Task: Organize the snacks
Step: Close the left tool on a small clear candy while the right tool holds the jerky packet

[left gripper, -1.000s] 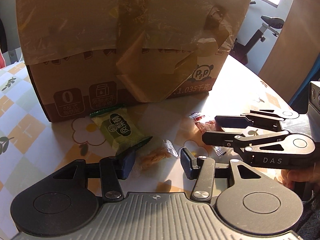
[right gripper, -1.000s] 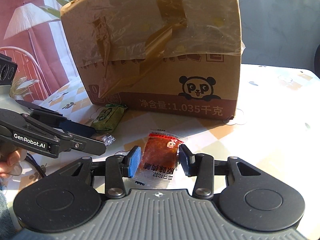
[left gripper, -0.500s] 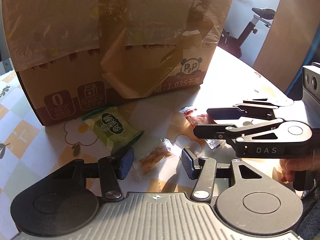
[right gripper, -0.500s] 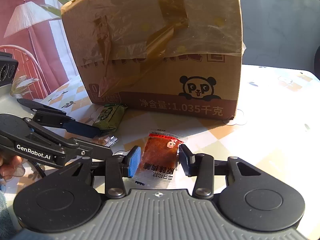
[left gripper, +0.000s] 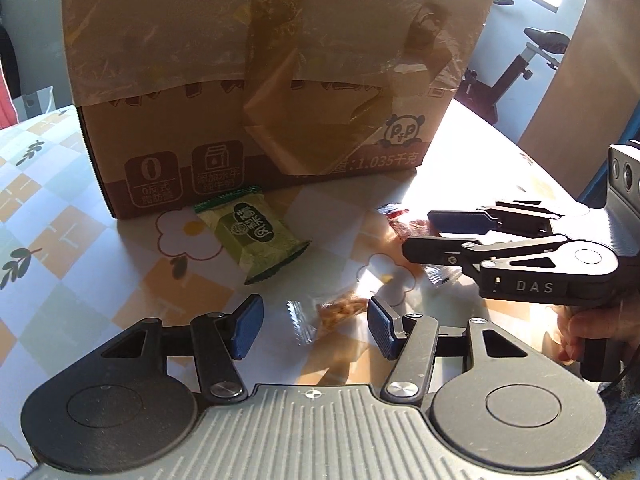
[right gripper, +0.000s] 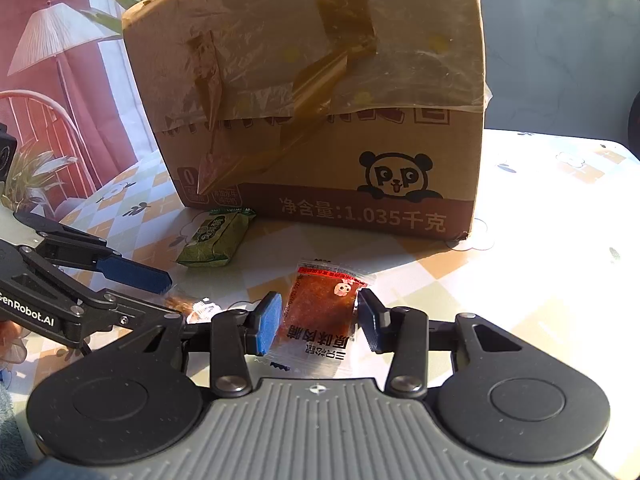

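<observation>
Change since earlier frame: left gripper (left gripper: 314, 326) jaws stand wider apart and are opening; the clear-wrapped snack (left gripper: 340, 312) between them lies free of both pads. Right gripper (right gripper: 316, 322) unchanged.
Left gripper: spread, pads clear of the wrapper on either side; lower centre of the left wrist view.
Clear-wrapped snack: small, brown contents, on the tabletop (left gripper: 80, 248); long axis slanted, one end toward the lower left of the frame, the other toward the upper right.
Right gripper: partly closed, blue pads at both side edges of the red meat-snack packet (right gripper: 324, 312); lower centre of the right wrist view.
Red meat-snack packet: flat on the tabletop, long axis running away from the camera, printed end nearest the lens, red-banded end pointing toward the cardboard box (right gripper: 320, 100).
Green packet (left gripper: 254, 236): flat, just before the box's lower edge, long axis slanted from upper left to lower right.
Cardboard box: upright, taped, panda print; upper centre of both views.
Hand (left gripper: 580, 332): right edge, on the right gripper's handle.
</observation>
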A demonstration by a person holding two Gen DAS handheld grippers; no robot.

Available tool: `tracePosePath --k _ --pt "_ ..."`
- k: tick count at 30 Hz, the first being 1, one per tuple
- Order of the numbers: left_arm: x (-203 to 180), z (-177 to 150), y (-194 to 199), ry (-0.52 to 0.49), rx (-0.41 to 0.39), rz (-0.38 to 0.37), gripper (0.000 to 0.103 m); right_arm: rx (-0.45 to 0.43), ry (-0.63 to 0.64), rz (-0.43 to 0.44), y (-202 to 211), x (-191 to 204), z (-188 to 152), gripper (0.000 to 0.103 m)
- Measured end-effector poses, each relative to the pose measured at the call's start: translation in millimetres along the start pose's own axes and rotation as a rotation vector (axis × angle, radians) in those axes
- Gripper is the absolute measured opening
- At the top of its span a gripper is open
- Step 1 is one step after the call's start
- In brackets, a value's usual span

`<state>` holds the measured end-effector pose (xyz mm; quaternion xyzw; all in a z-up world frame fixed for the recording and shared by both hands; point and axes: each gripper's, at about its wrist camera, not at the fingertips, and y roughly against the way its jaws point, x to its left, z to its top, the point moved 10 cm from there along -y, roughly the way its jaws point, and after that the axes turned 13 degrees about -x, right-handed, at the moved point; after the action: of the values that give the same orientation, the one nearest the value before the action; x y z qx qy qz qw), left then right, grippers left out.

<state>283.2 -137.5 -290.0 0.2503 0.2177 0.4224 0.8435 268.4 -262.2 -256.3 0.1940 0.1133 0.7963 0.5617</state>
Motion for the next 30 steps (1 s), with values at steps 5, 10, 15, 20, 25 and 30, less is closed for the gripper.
tracePosePath --k 5,10,15,20,25,30 --pt "10 6 -4 -0.006 -0.018 0.057 0.059 -0.001 -0.003 0.002 0 -1 0 0.045" --pt "5 9 -3 -0.019 -0.017 0.09 0.049 -0.001 -0.008 0.004 -1 -1 0 0.045" --pt "-9 11 12 -0.014 -0.062 0.056 0.049 -0.004 -0.017 0.003 -1 -1 1 0.045" --pt "-8 4 1 -0.03 -0.021 0.058 0.035 -0.004 -0.016 -0.001 -1 1 1 0.045" --pt "-6 2 -2 -0.034 -0.047 0.068 0.019 -0.007 -0.03 0.0 -1 1 2 0.045" --pt "-7 0 2 -0.043 -0.063 0.065 0.018 -0.007 -0.031 0.0 -1 0 2 0.046"
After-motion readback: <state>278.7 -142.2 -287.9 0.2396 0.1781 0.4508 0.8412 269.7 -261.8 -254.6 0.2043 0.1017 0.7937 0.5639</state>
